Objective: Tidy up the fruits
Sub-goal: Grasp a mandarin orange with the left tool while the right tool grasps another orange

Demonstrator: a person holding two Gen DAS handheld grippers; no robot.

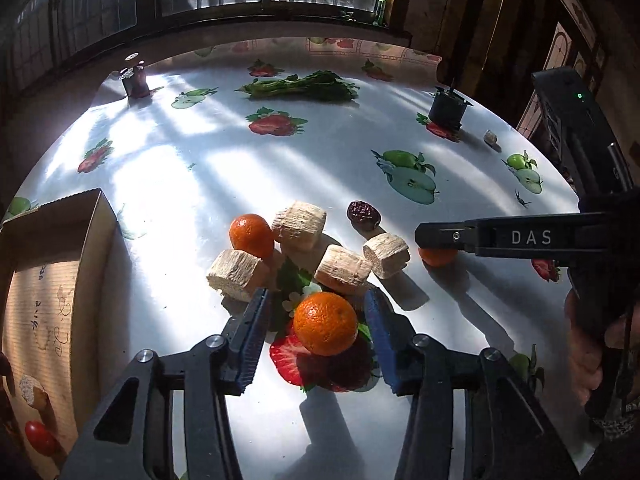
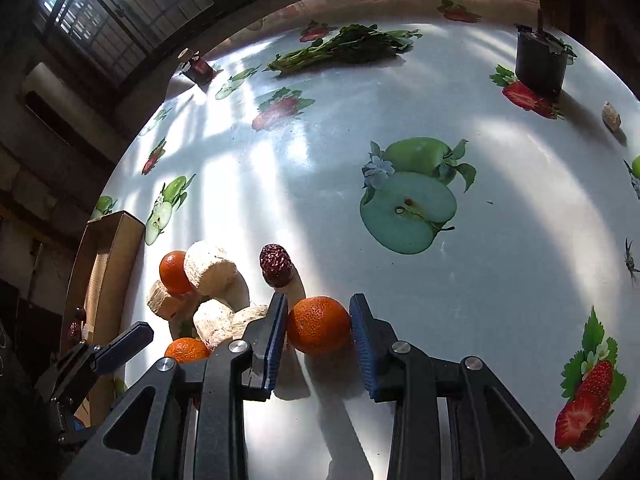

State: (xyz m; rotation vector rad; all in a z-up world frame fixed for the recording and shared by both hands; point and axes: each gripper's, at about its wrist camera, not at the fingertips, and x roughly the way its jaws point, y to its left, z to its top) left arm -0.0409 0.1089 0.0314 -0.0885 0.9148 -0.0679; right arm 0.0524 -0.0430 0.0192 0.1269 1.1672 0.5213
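While each orange sits on the desk (image 1: 360,152) between spread pads, untouched | left tool (image 1: 316,312) wide around one orange (image 1: 325,324) | right tool (image 2: 318,336) wide around another orange (image 2: 319,325) | judged light, firm, round, apt to roll: grip across middle | box (image 1: 52,280) left | "DAS" on right tool

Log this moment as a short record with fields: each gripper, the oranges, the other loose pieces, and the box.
left gripper: open, jaws either side of an orange, gaps visible
right gripper: open around another orange, pads close to it
third orange: in the pile, untouched
pale cylinder pieces: four, clustered by the oranges
dried red date: on the table behind the pile
cardboard box: on the left, holding a red fruit and one pale piece
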